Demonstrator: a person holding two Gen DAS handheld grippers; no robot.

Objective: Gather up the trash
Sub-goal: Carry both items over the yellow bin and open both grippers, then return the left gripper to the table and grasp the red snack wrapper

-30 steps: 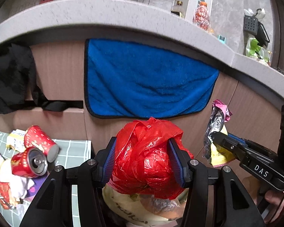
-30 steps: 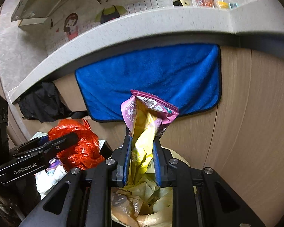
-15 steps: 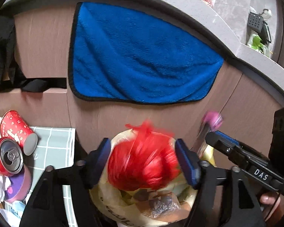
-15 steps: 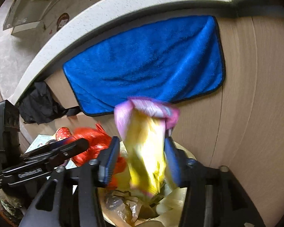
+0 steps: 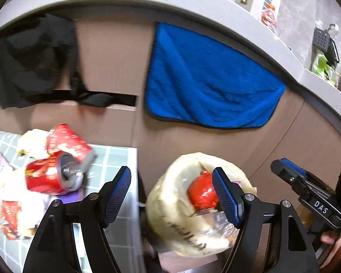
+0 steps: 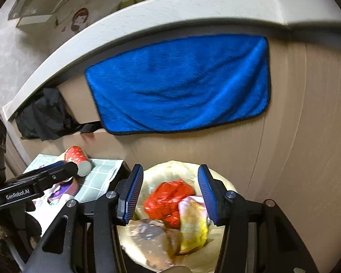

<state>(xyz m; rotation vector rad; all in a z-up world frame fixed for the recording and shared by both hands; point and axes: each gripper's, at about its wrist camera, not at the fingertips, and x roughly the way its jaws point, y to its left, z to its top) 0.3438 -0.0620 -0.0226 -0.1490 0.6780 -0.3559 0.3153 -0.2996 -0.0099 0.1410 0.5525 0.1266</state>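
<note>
A bin lined with a pale yellow bag [image 6: 225, 182] [image 5: 170, 204] stands below both grippers. In it lie a crumpled red plastic bag [image 6: 168, 195] [image 5: 202, 193] and a yellow and pink snack wrapper [image 6: 193, 223]. My left gripper [image 5: 172, 195] is open and empty above the bin's left rim. My right gripper [image 6: 170, 195] is open and empty over the bin. On the checked cloth [image 5: 116, 159] to the left lie a red can [image 5: 52, 179], a red paper cup [image 5: 68, 143] [image 6: 76, 158] and other wrappers [image 5: 9, 213].
A blue towel [image 5: 206, 88] [image 6: 181, 86] hangs on the wooden cabinet front behind the bin. A black cloth [image 5: 27, 63] hangs to its left. A grey countertop [image 5: 193, 6] runs above with bottles and a plant.
Both grippers opened. The red bag dropped from my left gripper and the snack wrapper from my right gripper into the bin. The left view swung left.
</note>
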